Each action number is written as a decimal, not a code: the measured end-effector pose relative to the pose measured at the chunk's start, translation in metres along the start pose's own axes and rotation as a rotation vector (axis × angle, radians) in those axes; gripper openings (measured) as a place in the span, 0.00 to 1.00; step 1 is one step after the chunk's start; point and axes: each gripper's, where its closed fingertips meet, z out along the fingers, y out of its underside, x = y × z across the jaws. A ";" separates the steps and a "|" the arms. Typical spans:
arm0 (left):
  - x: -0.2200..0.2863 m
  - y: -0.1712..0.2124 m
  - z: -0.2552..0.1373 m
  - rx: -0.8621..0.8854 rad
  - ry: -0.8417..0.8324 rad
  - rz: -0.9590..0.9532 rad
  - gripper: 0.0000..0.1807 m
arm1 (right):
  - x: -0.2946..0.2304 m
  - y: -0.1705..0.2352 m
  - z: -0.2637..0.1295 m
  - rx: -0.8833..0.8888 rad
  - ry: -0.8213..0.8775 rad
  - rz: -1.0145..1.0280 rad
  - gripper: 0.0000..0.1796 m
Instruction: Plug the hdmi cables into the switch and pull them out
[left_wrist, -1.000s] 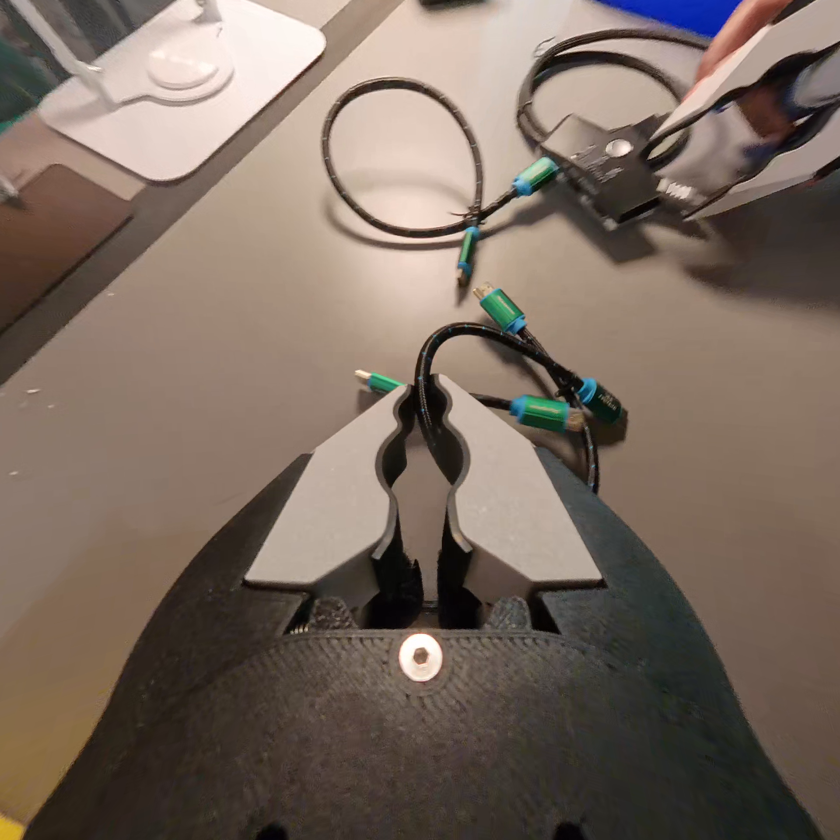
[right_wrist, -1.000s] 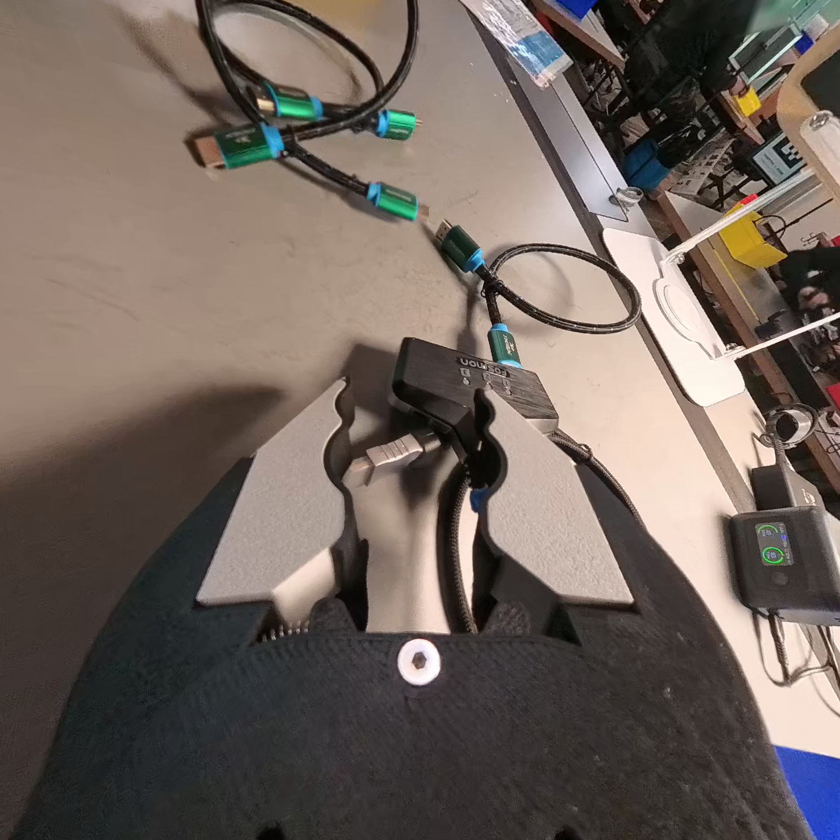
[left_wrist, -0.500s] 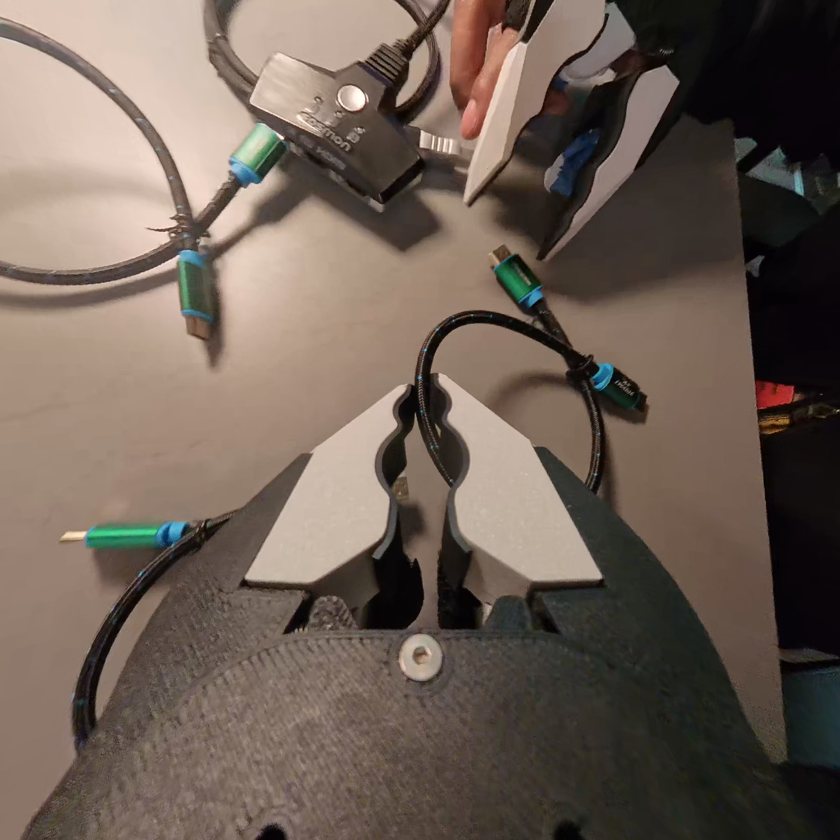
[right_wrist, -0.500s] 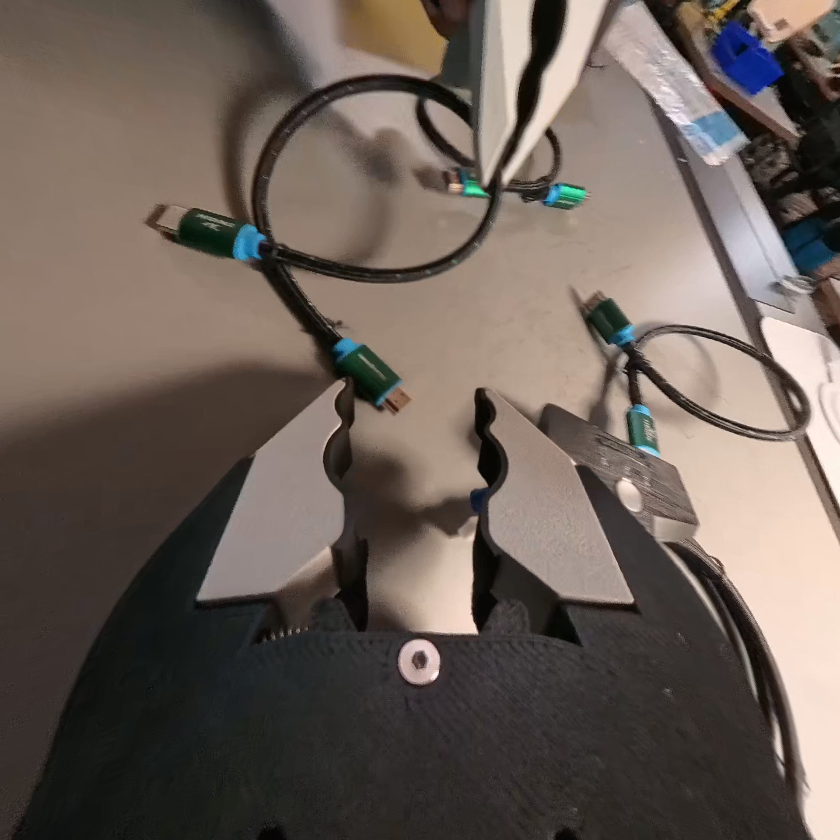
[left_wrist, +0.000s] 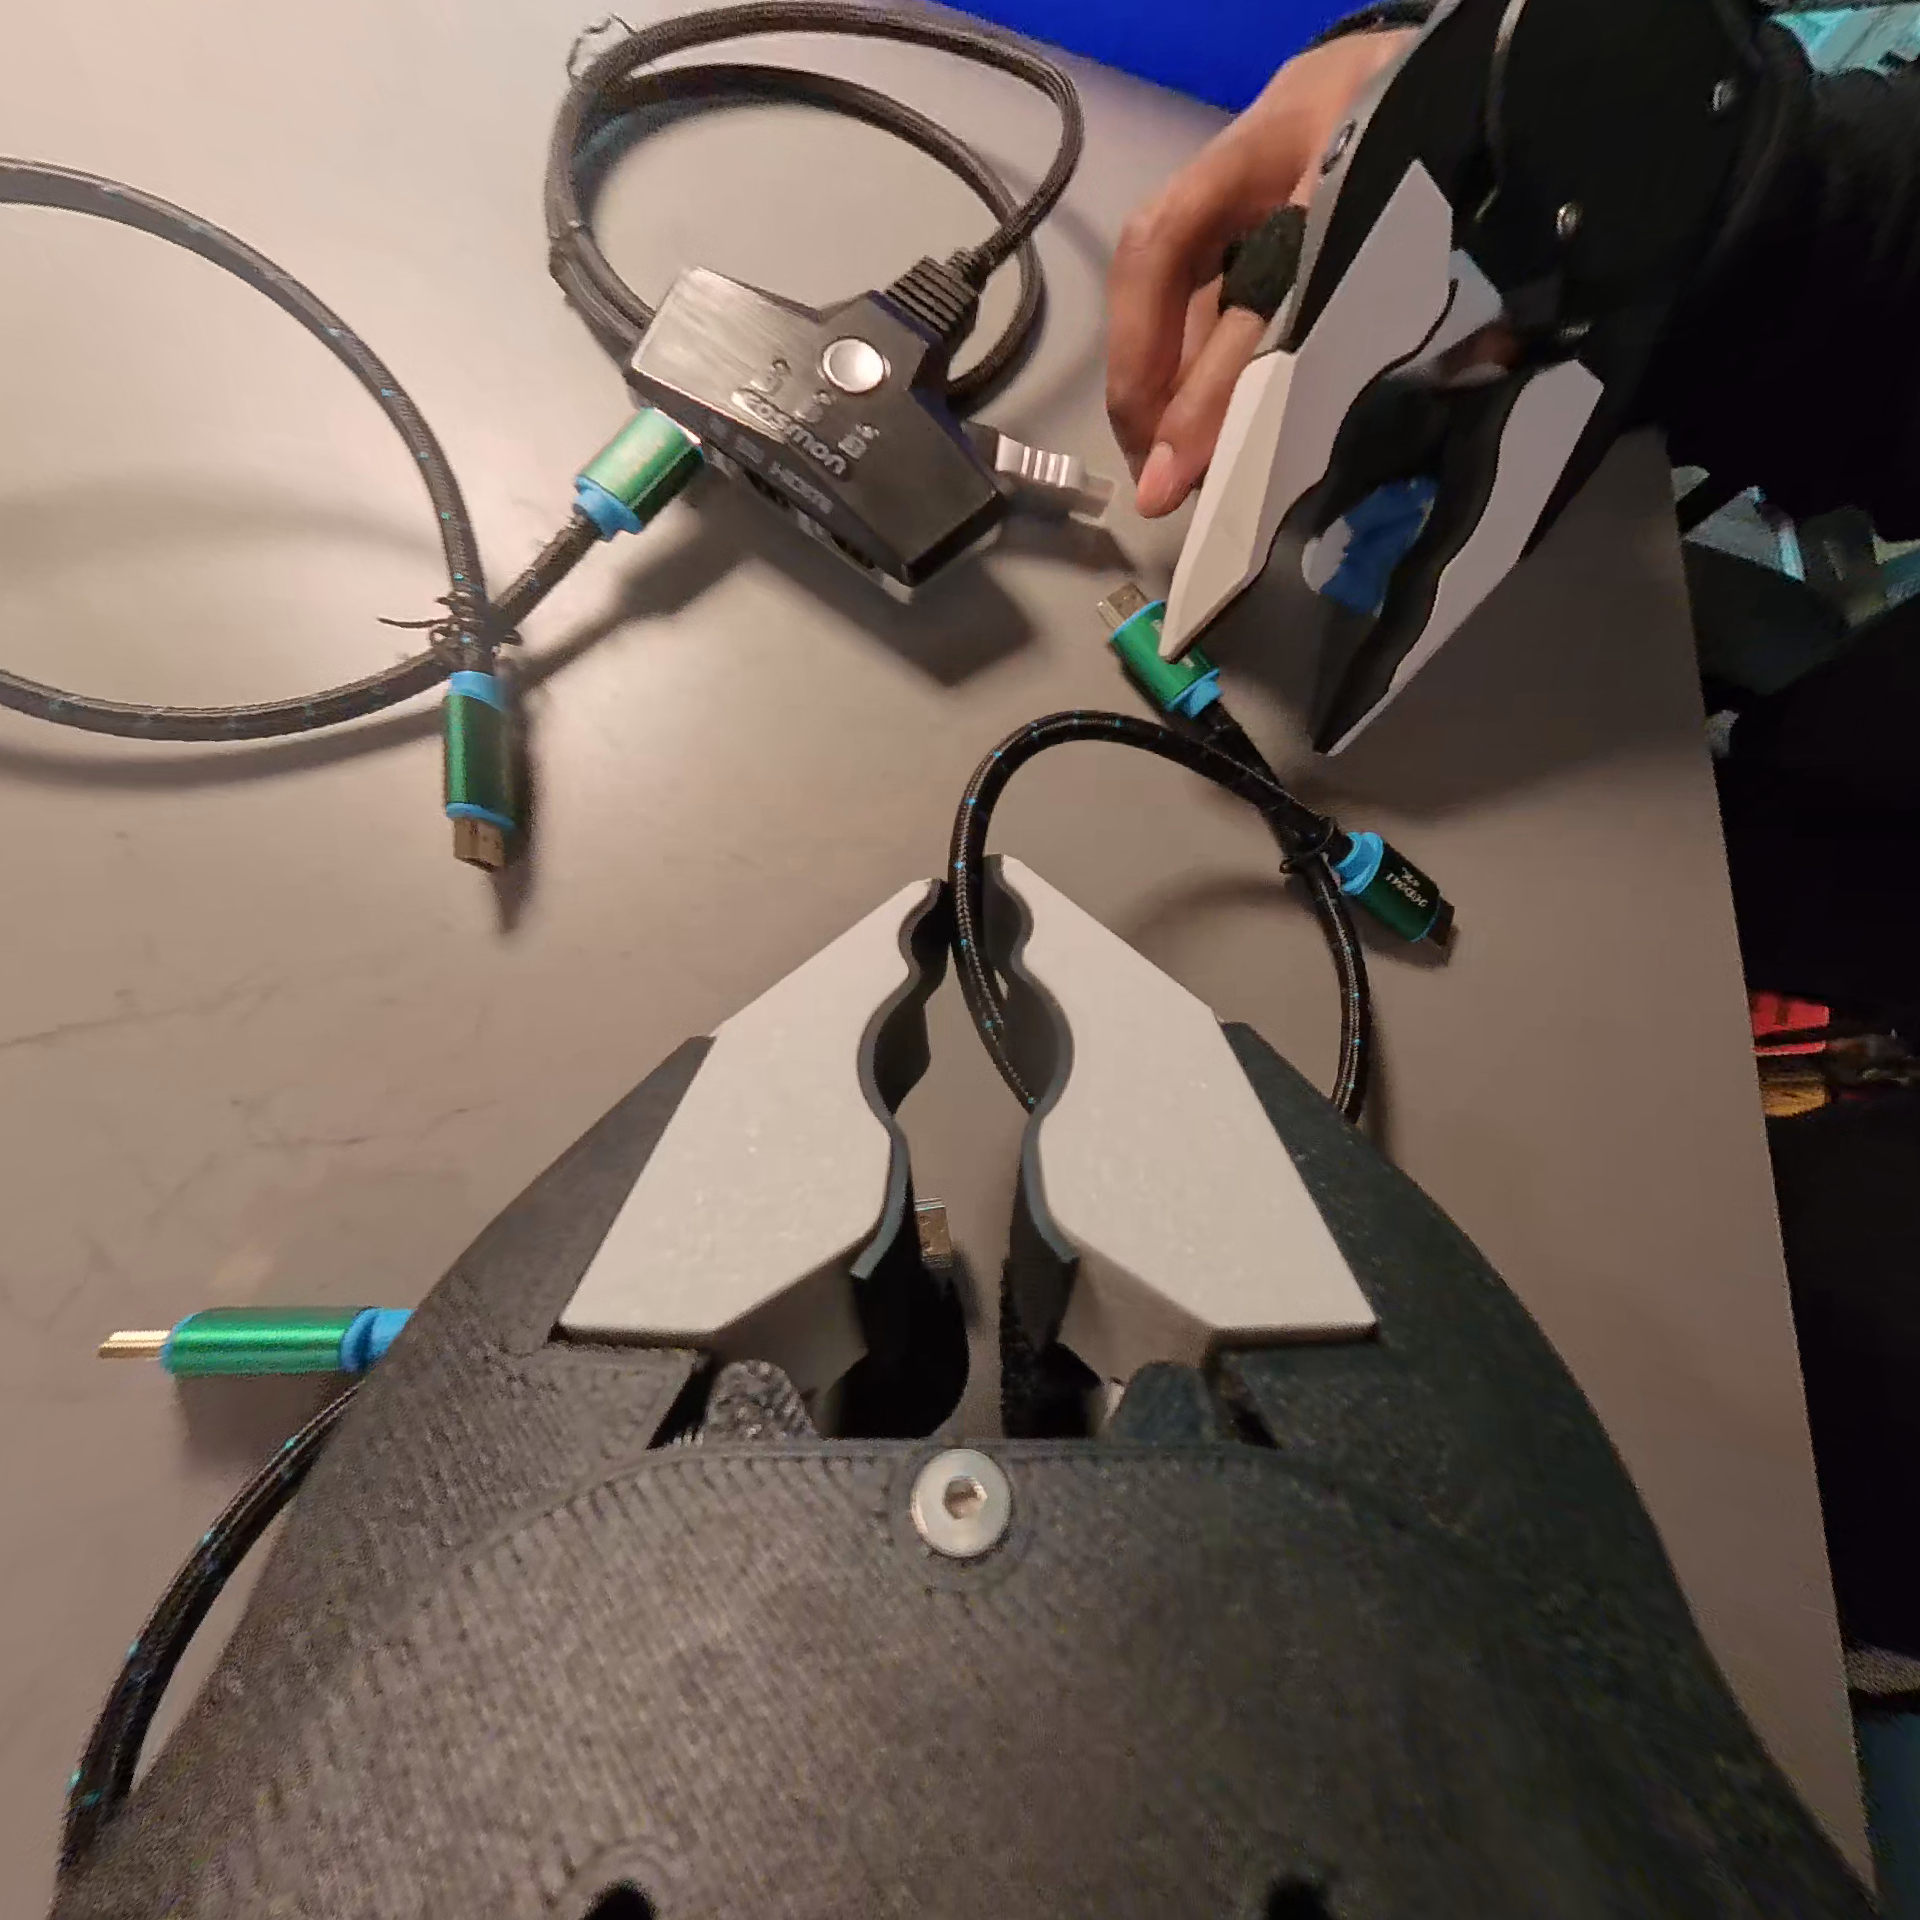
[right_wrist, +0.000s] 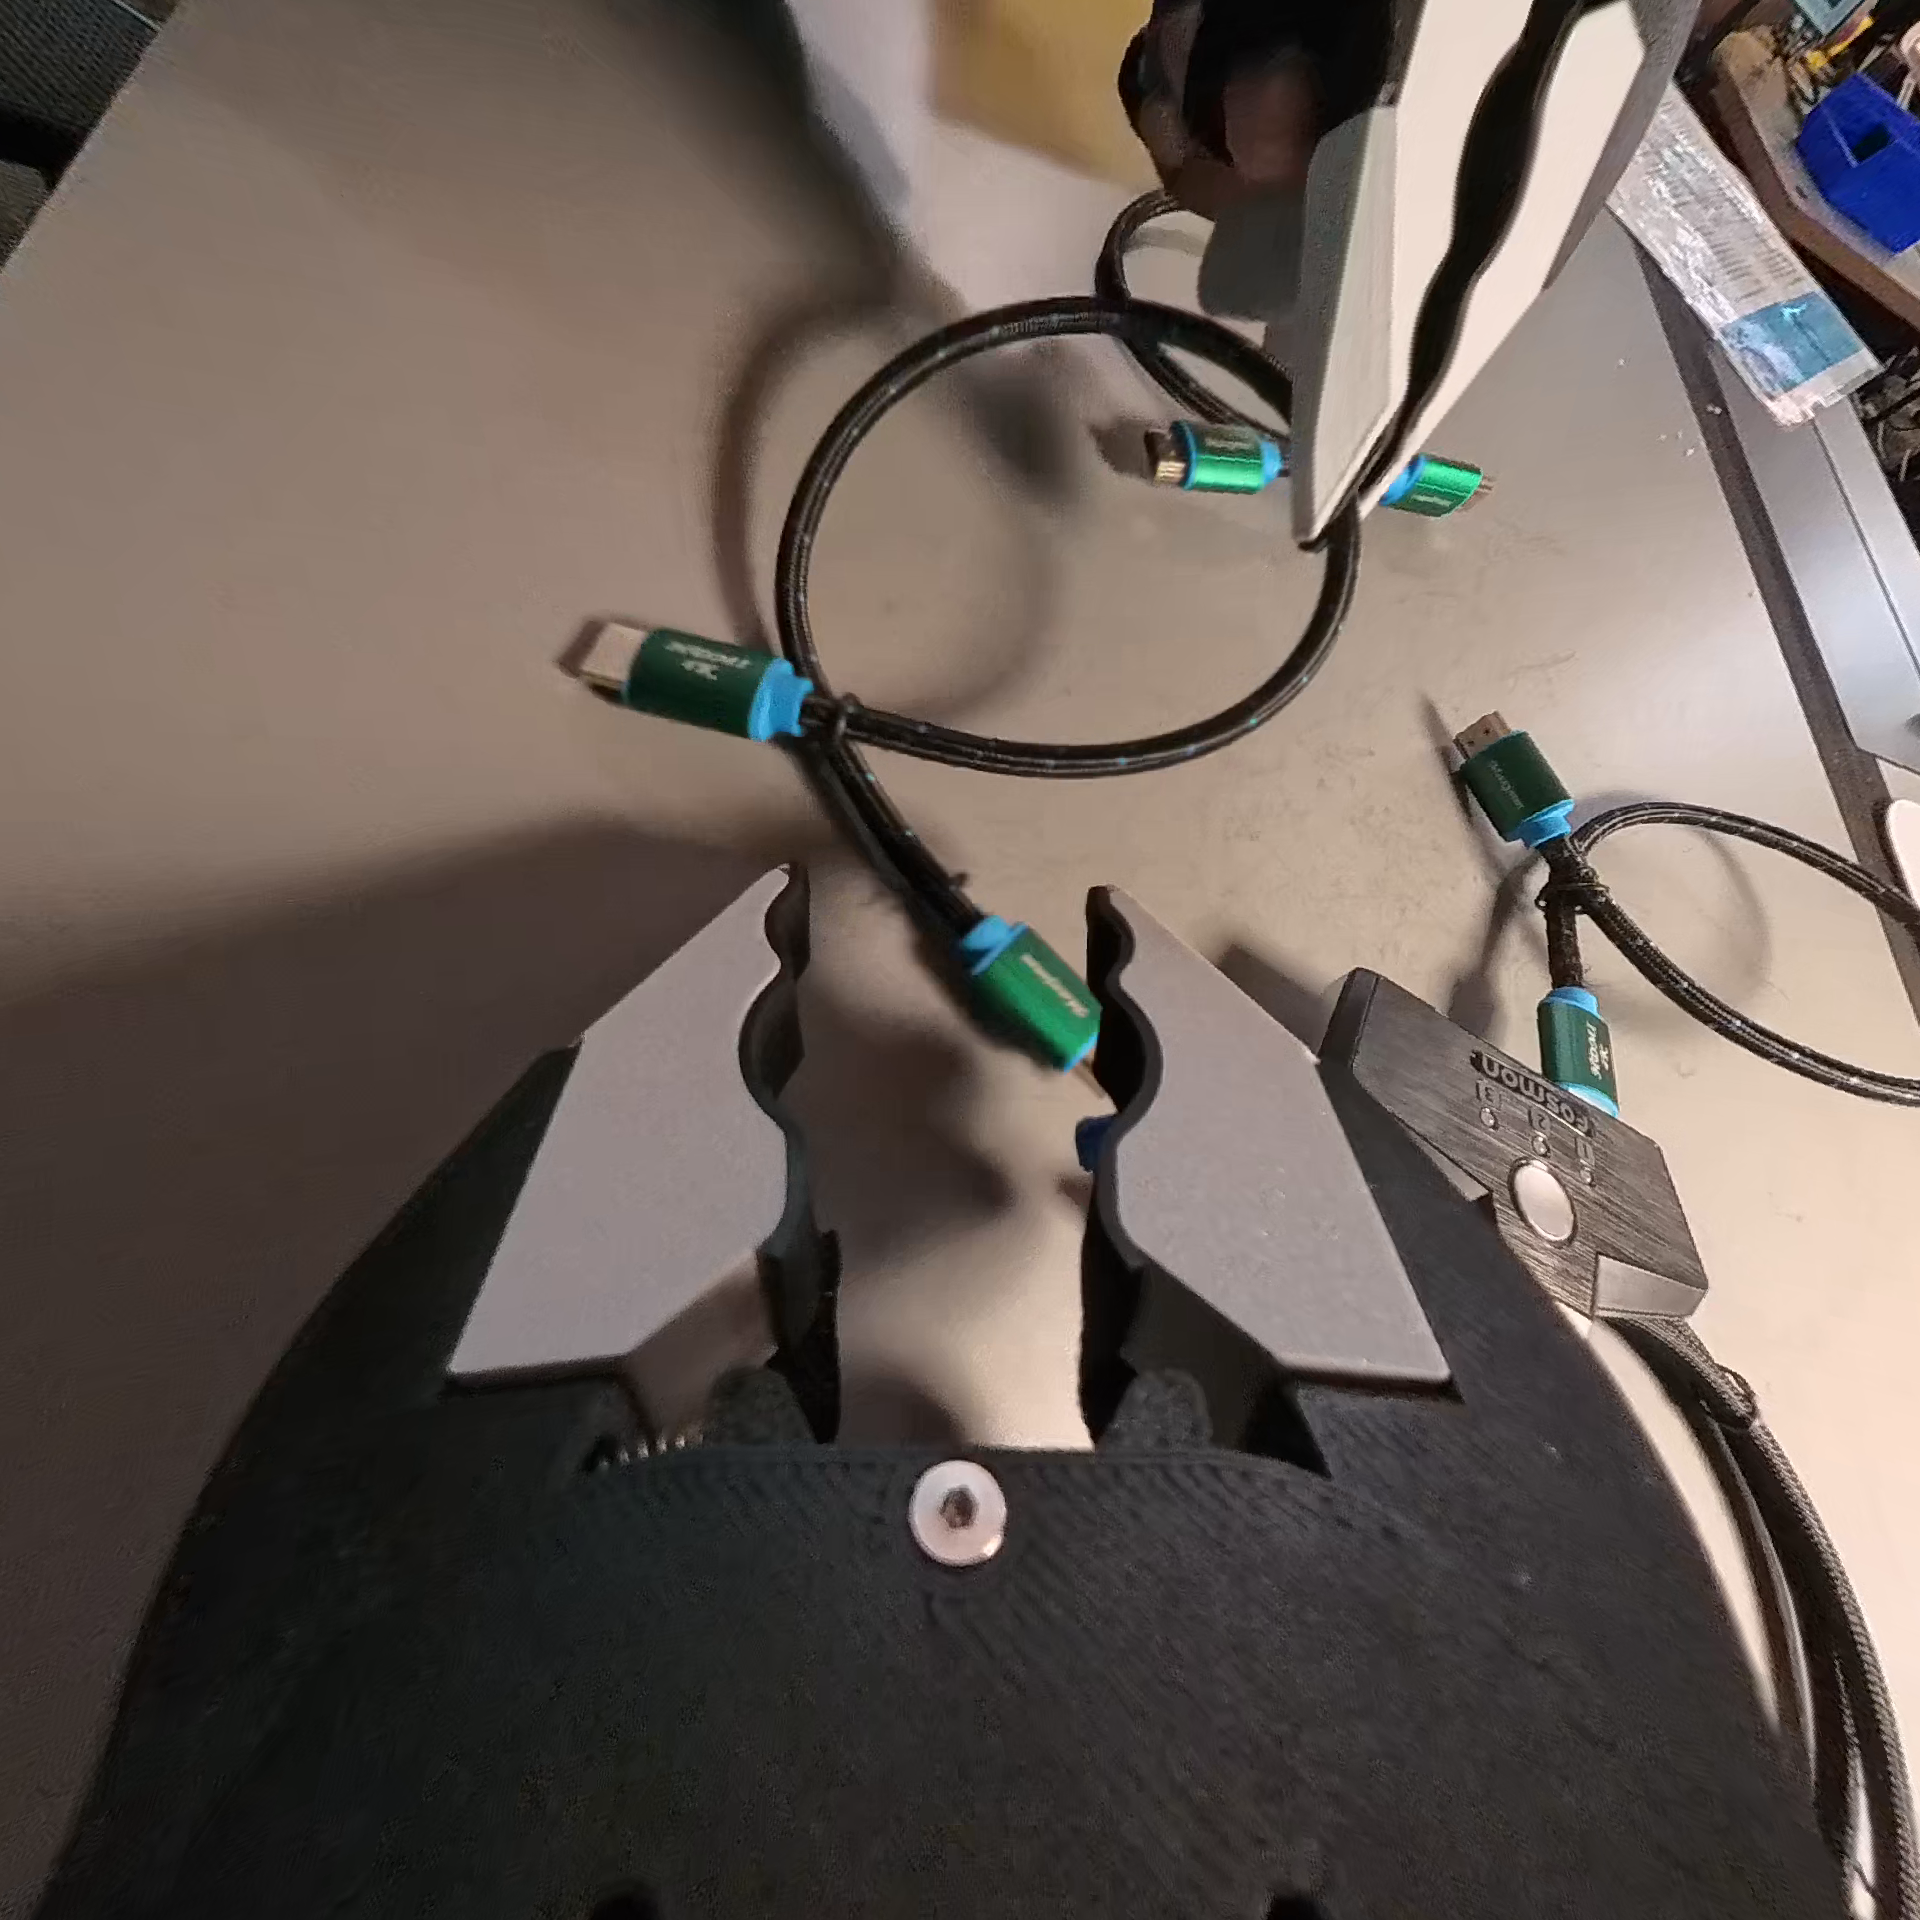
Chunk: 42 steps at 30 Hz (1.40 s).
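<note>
My left gripper (left_wrist: 961, 883) is shut on a black braided HDMI cable (left_wrist: 1039, 727) near the middle of its loop. It also shows in the right wrist view (right_wrist: 1320, 530), at the top. One green plug (left_wrist: 1158, 655) of this cable lies under my right gripper (left_wrist: 1257, 696); the other (left_wrist: 1397, 899) lies by the table edge. My right gripper (right_wrist: 945, 894) is open. The green plug (right_wrist: 1029, 997) lies on the table between its fingers, close to the right one, not squeezed. The black switch (left_wrist: 821, 426) lies flat with one green plug (left_wrist: 639, 468) in a port. It shows right of my right gripper (right_wrist: 1507, 1153).
Other loose green plugs lie on the grey table (left_wrist: 478, 758), (left_wrist: 260, 1340). The switch's own thick cable (left_wrist: 810, 114) coils behind it, with its silver plug (left_wrist: 1039, 468) beside it. A hand (left_wrist: 1174, 343) holds the right gripper. The table edge (left_wrist: 1725, 935) runs on the right. The black switch (left_wrist: 821, 426) sits 10 cm or so from the ends of my right fingers.
My left gripper kept its hold on the cable while swinging round. My right gripper, open throughout, left the switch and moved over the cable's green plug, which now lies between its fingers.
</note>
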 end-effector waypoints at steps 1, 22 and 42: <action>-0.002 0.000 -0.001 0.004 -0.006 -0.003 0.03 | 0.001 0.000 -0.001 0.002 0.004 0.002 0.31; 0.023 -0.010 -0.008 0.106 0.120 0.171 0.03 | -0.001 0.007 0.000 -0.031 -0.010 0.002 0.33; -0.008 0.017 -0.004 -0.017 0.000 0.074 0.17 | 0.008 -0.015 -0.012 0.099 0.031 -0.011 0.14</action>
